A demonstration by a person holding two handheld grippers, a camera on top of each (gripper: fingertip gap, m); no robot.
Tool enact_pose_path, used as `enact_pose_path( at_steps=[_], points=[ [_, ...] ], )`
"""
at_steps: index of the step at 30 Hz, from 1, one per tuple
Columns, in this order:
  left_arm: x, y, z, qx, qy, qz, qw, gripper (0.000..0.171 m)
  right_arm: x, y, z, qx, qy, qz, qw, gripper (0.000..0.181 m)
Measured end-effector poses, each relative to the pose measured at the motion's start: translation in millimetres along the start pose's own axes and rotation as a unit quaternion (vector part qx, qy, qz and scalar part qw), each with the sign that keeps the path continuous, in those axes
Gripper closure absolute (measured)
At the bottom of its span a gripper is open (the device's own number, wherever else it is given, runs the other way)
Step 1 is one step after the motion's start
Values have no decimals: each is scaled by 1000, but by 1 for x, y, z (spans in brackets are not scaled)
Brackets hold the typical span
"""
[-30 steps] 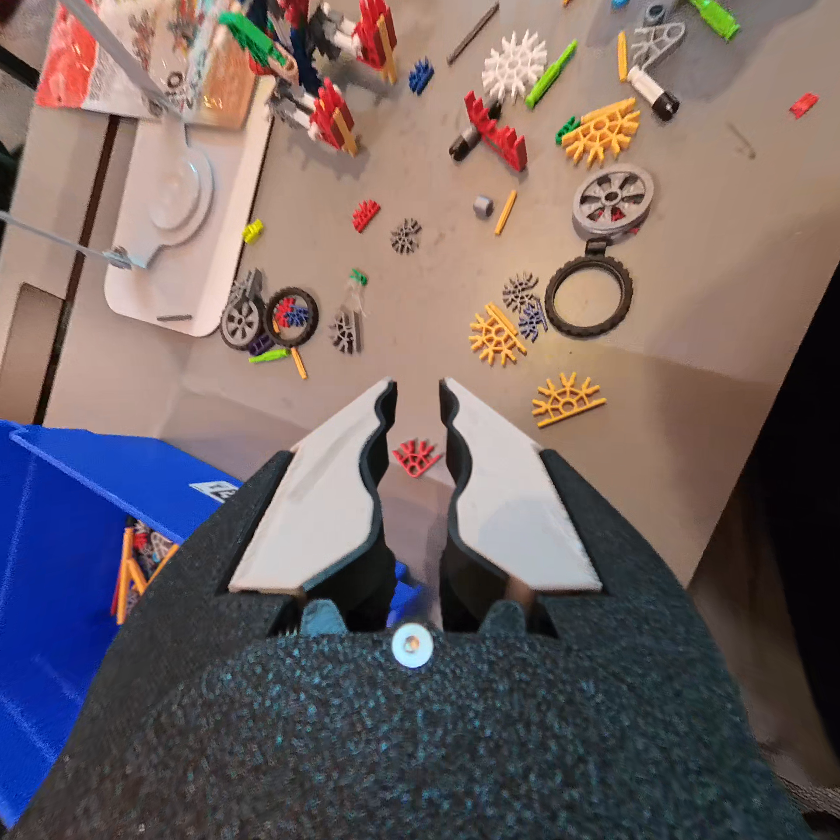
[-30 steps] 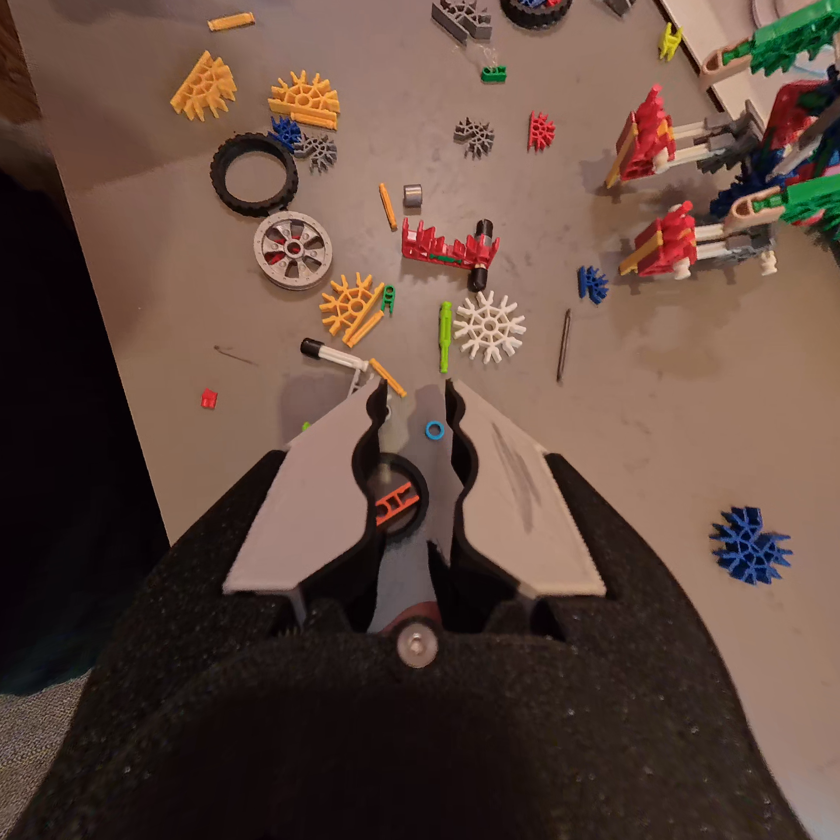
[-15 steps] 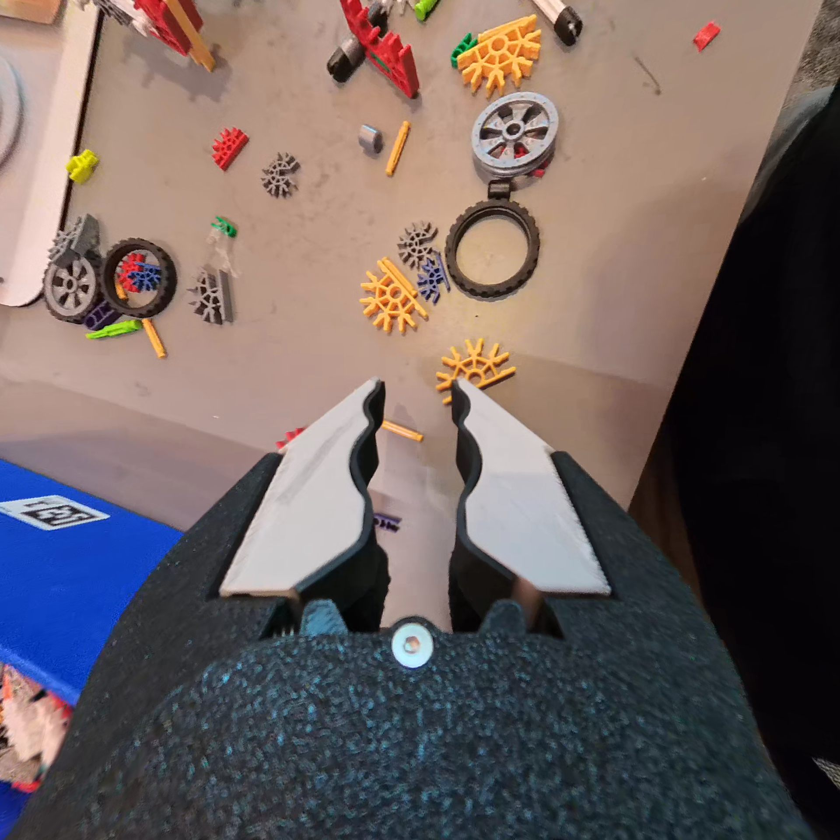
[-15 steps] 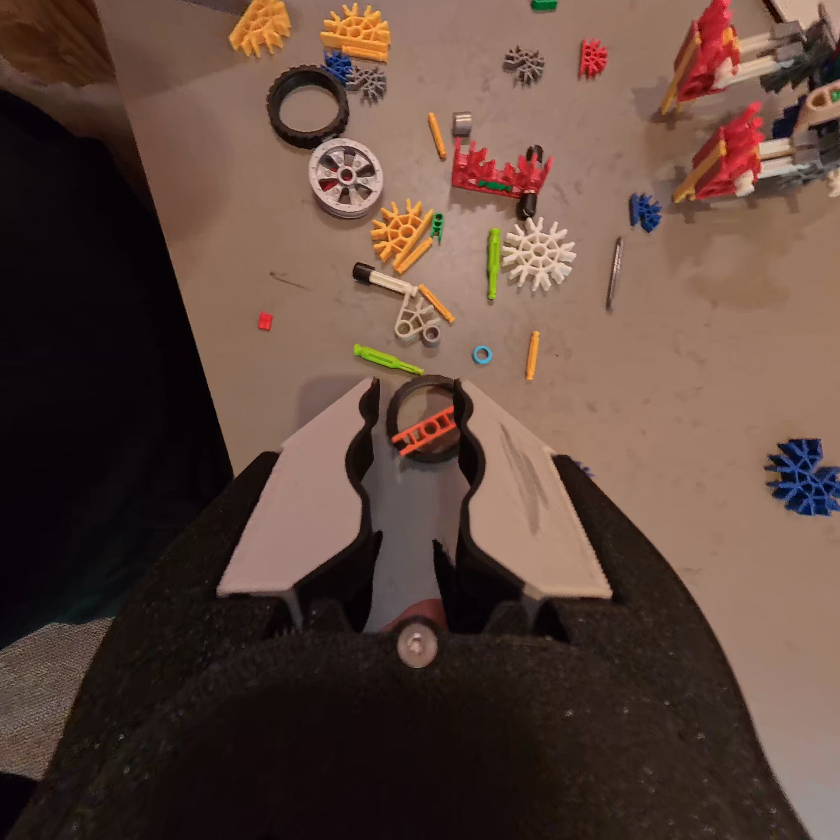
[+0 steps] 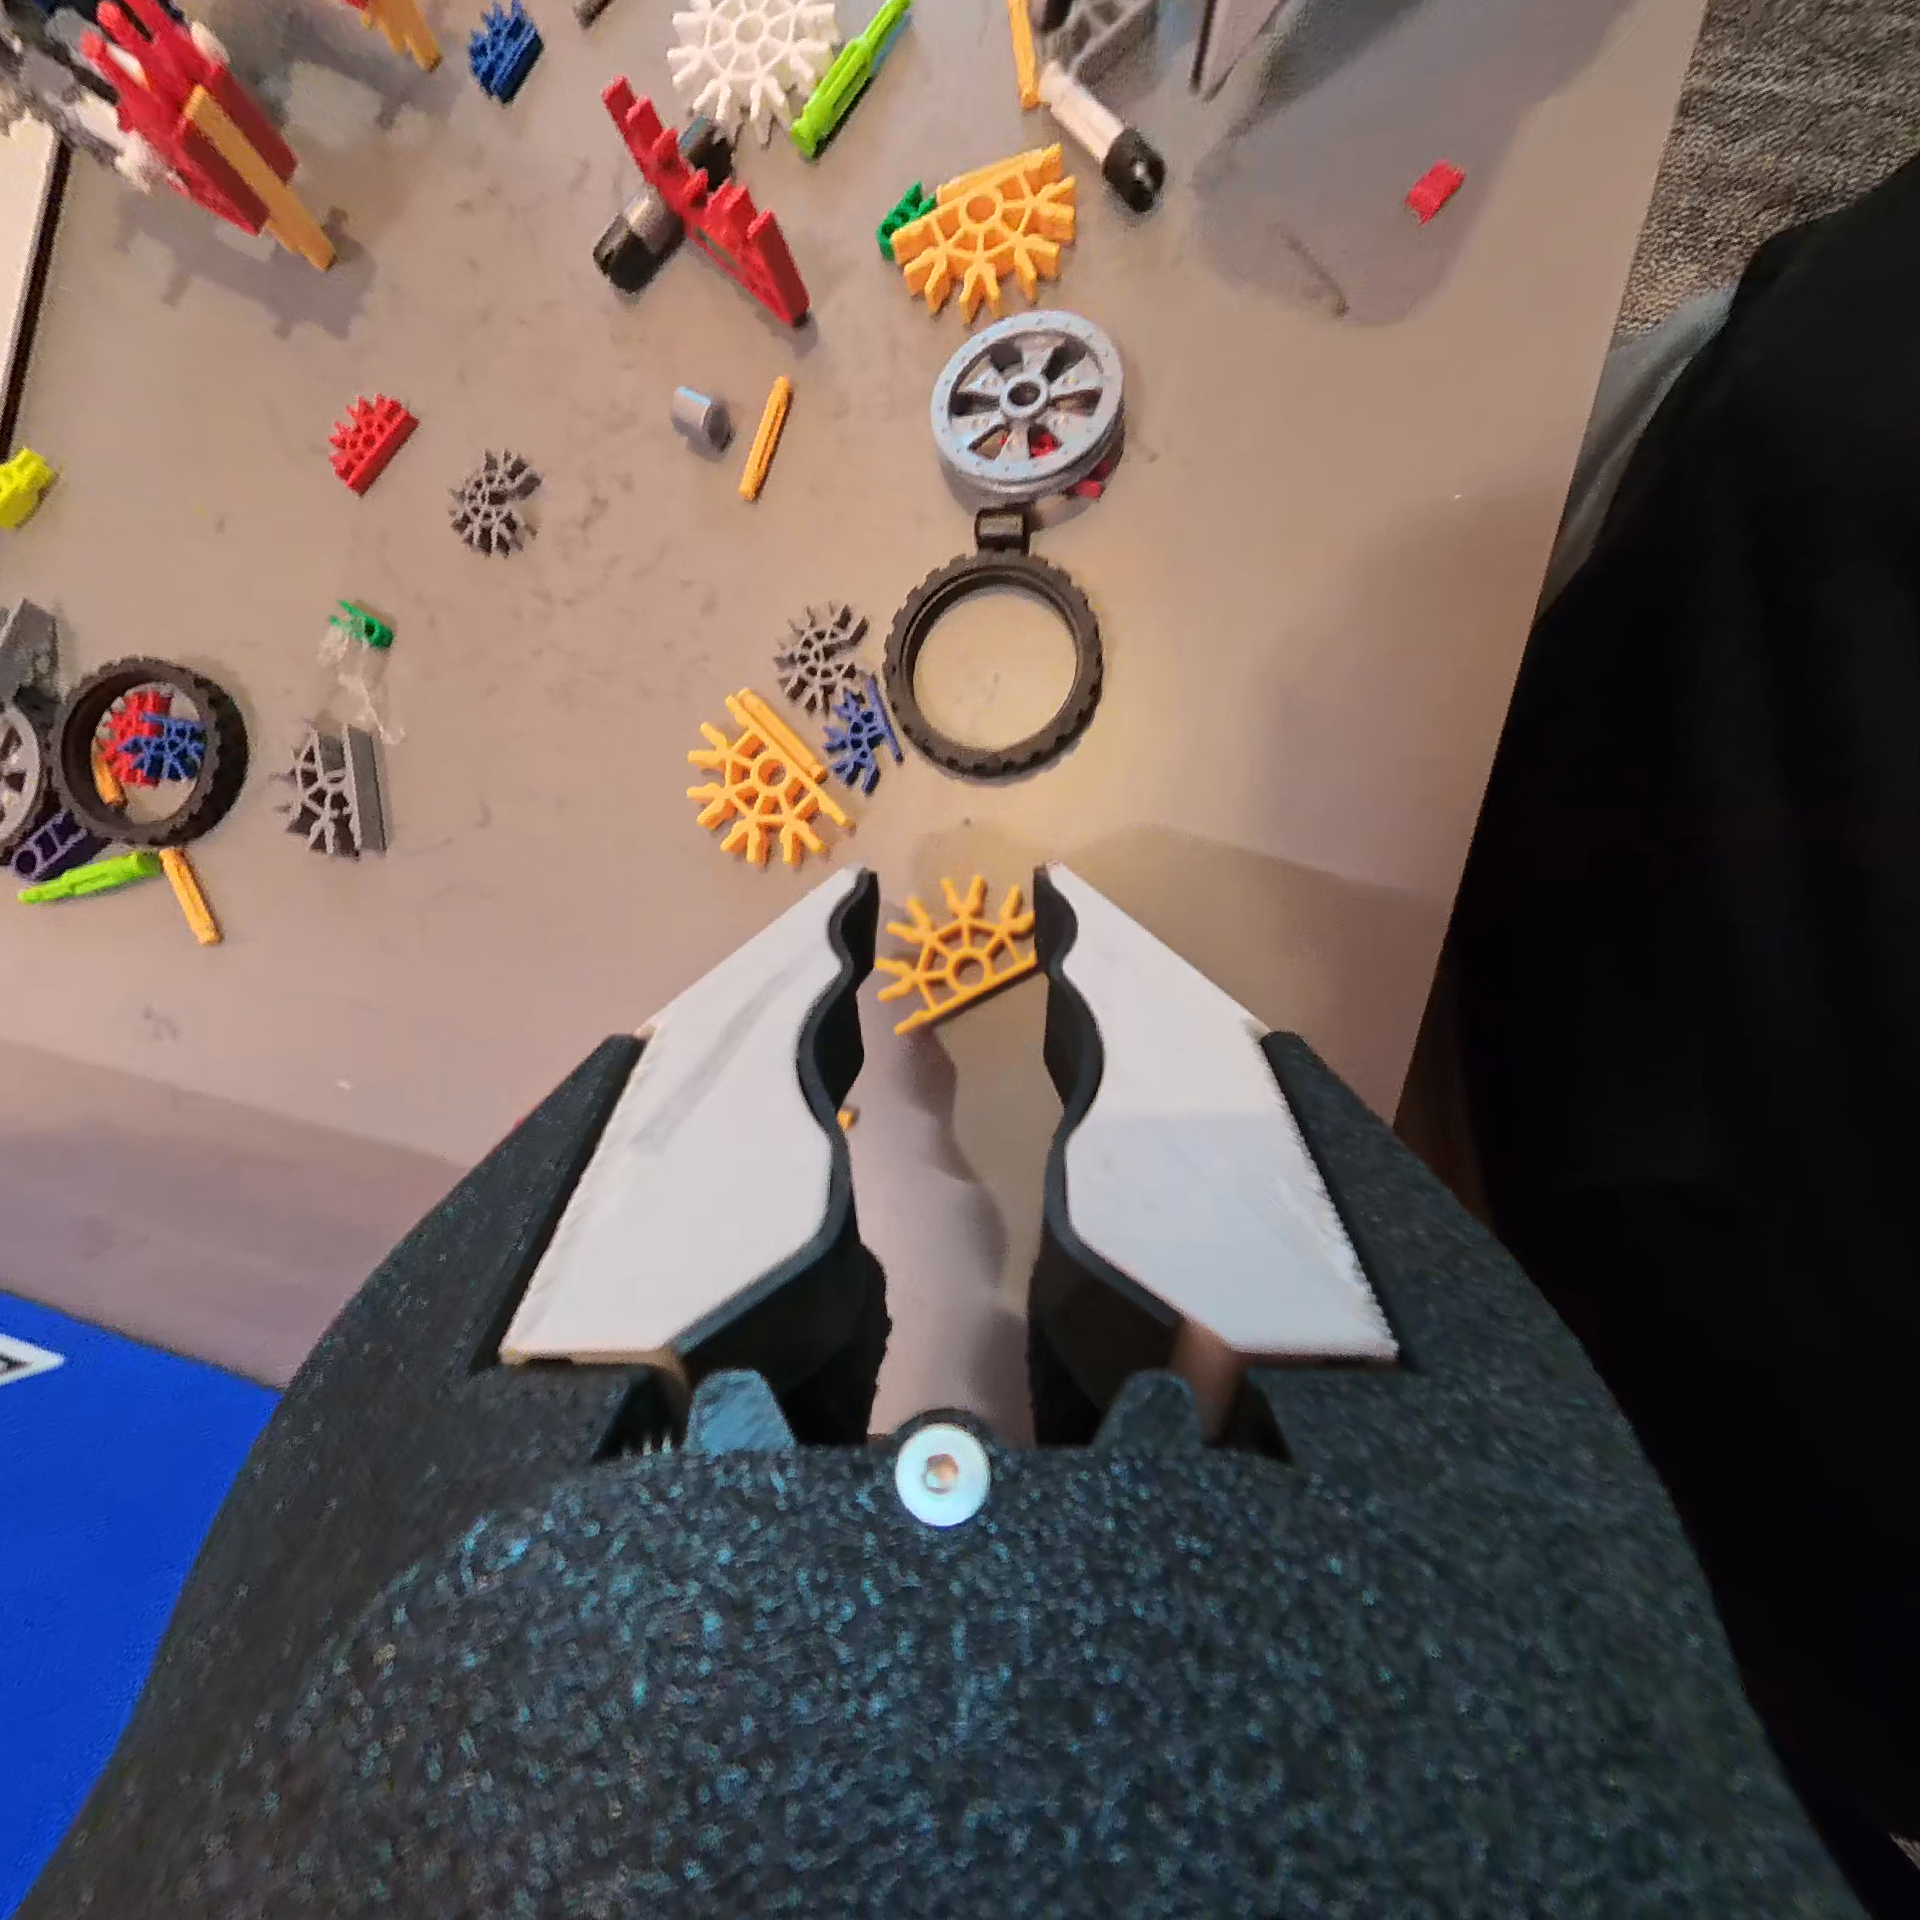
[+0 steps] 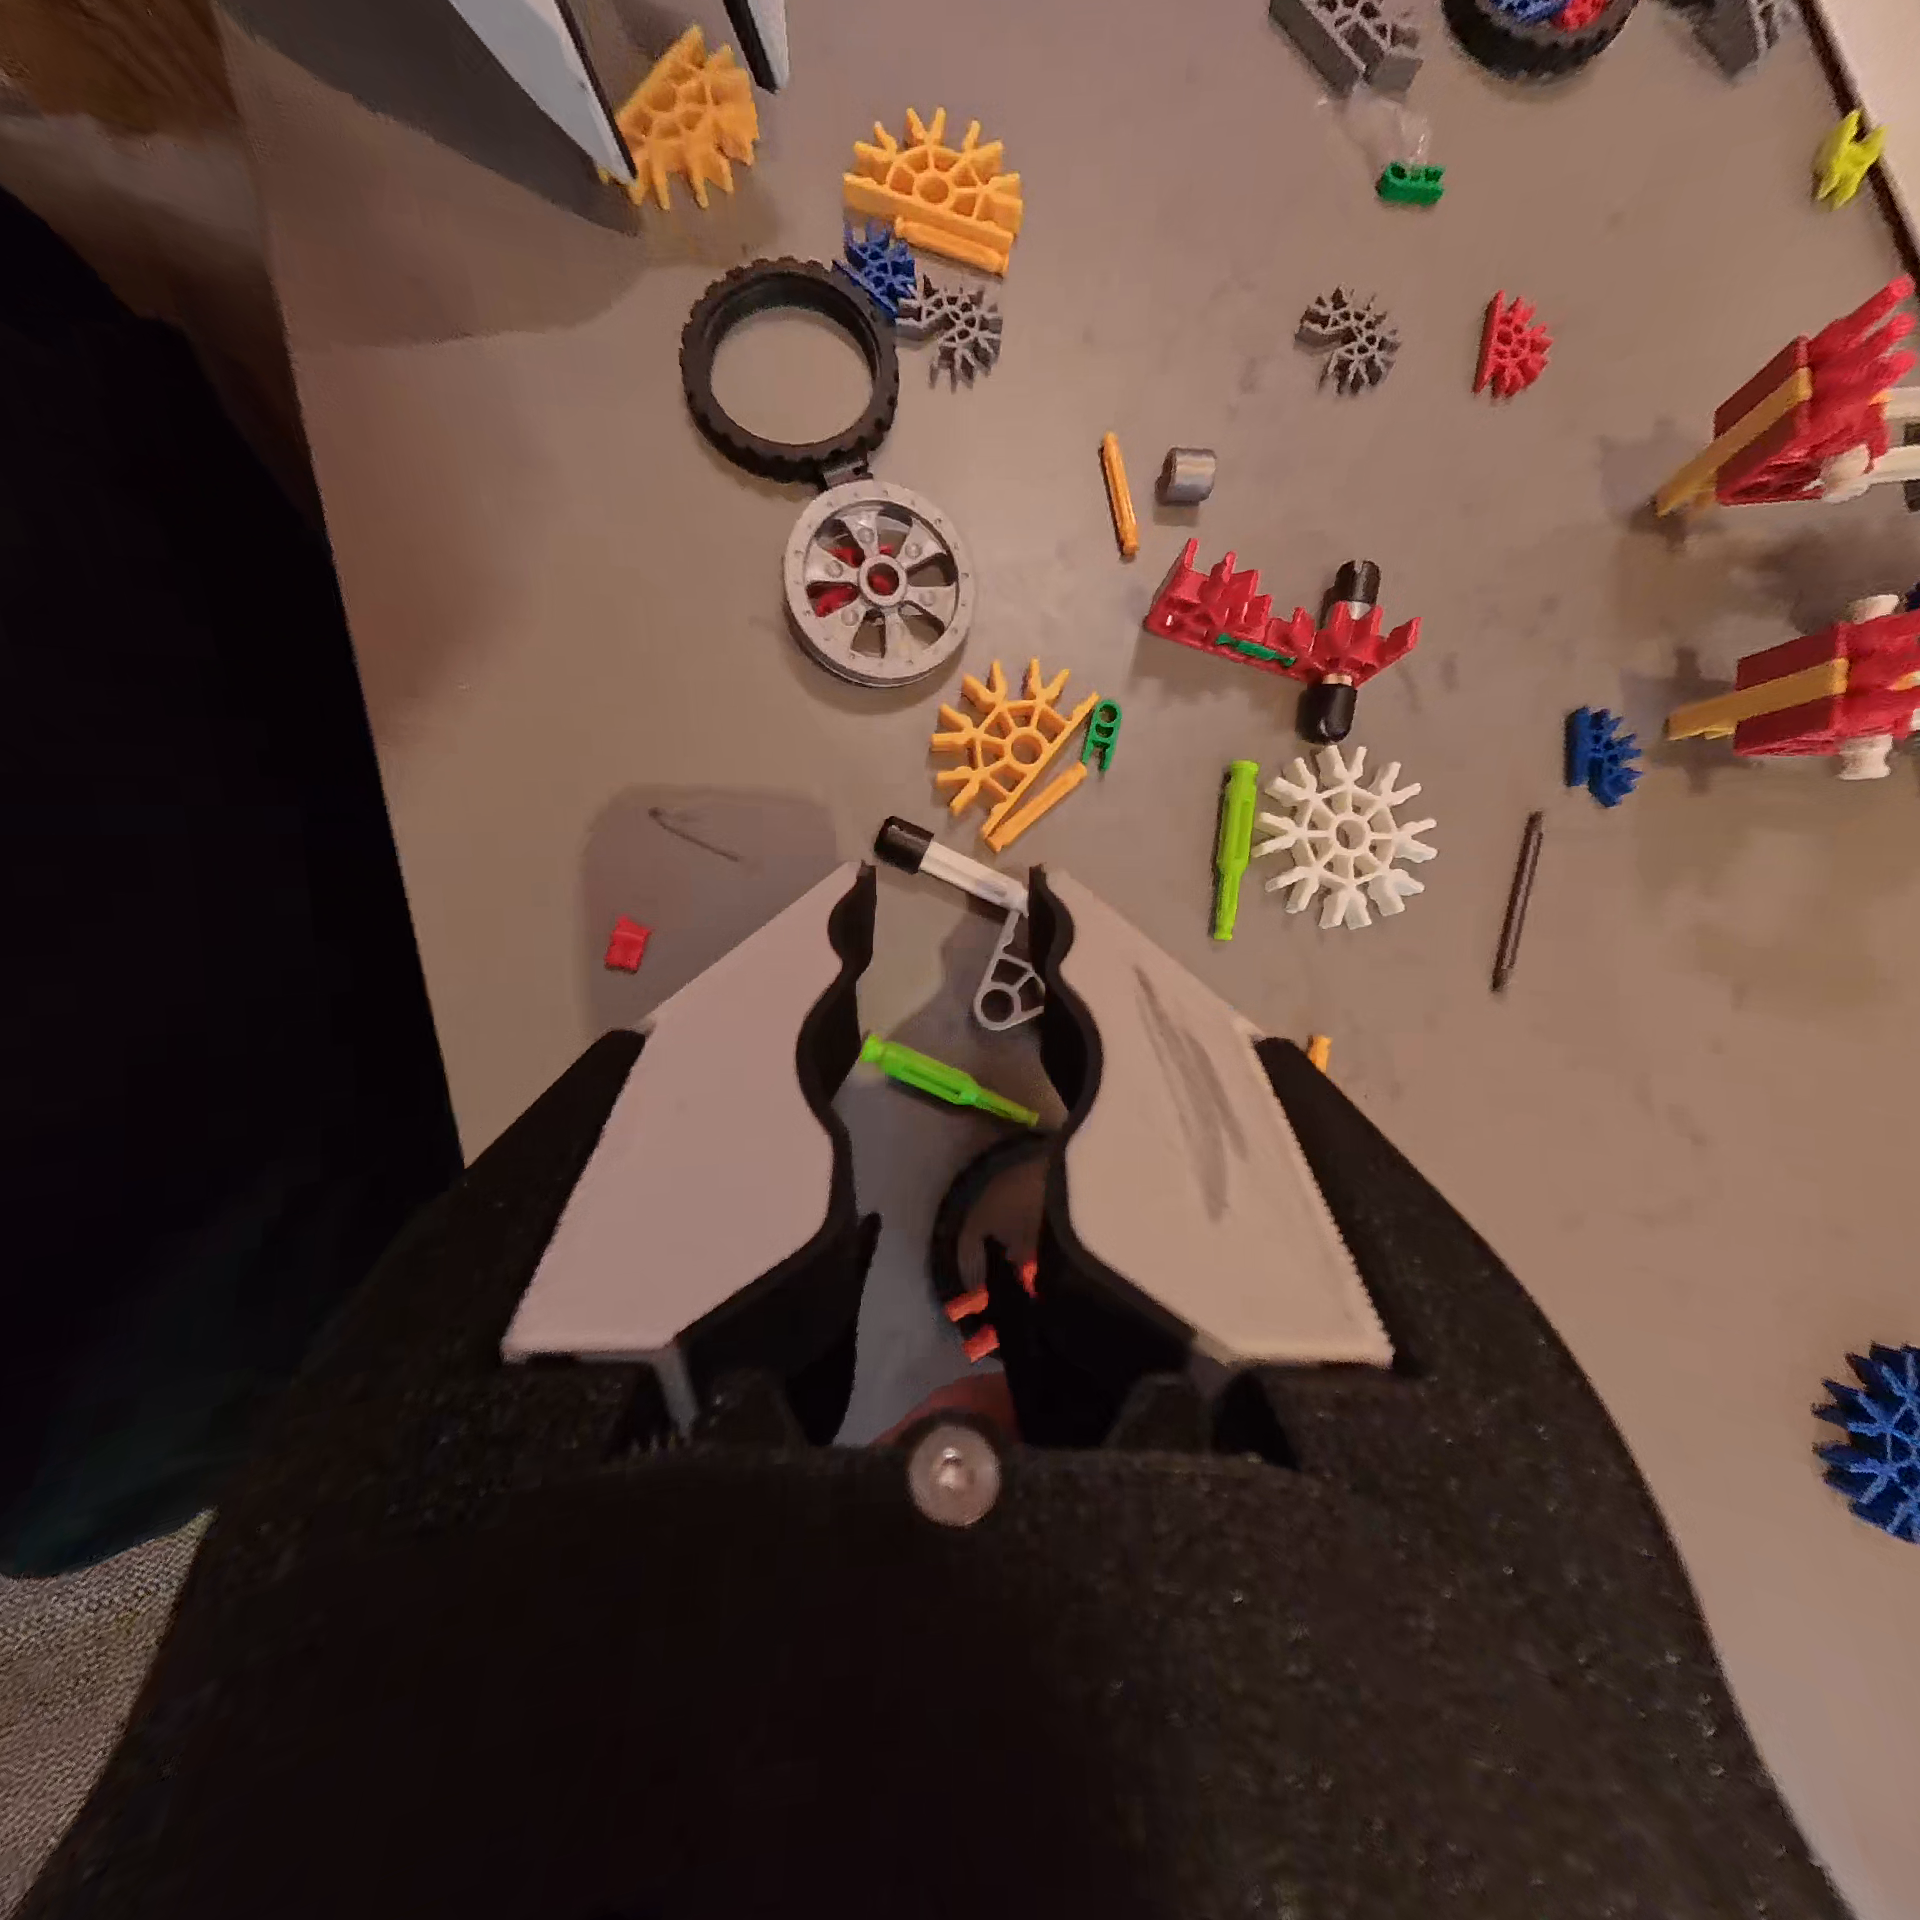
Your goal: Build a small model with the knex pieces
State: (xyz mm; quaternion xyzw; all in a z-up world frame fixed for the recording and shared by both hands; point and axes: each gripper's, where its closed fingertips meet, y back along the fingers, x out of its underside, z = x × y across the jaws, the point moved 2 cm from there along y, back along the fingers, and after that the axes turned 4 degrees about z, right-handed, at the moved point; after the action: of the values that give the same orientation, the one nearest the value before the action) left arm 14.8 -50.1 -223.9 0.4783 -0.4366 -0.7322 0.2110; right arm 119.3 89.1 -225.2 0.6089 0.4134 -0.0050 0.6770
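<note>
Left wrist view: the left gripper [image 5: 951, 940] is held with fingers spread around a yellow fan [image 5: 958, 958] at frame centre on the worktop [image 5: 520, 987]; an even, centred closure is advised.

Right wrist view: the right gripper [image 6: 951, 914] is spread, nothing pinched, above a white rod [image 6: 951, 868] and green rod [image 6: 945, 1081].
</note>
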Motion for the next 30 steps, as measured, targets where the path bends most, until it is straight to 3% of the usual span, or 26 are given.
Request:
enact_pose_path(
  at_steps=[7, 21, 30],
  points=[
    [-27, -15, -9, 14, -27, -32, 999, 144, 4, -10, -1, 6, 19, 32, 999, 176],
    [-96, -35, -8, -15, -97, -125, 987, 151, -23, 4, -3, -7, 12, -31, 999, 176],
    [-105, -48, -6, -40, -158, -121, 979, 157, -34, 2, -4, -12, 22, -43, 999, 176]
  ],
)
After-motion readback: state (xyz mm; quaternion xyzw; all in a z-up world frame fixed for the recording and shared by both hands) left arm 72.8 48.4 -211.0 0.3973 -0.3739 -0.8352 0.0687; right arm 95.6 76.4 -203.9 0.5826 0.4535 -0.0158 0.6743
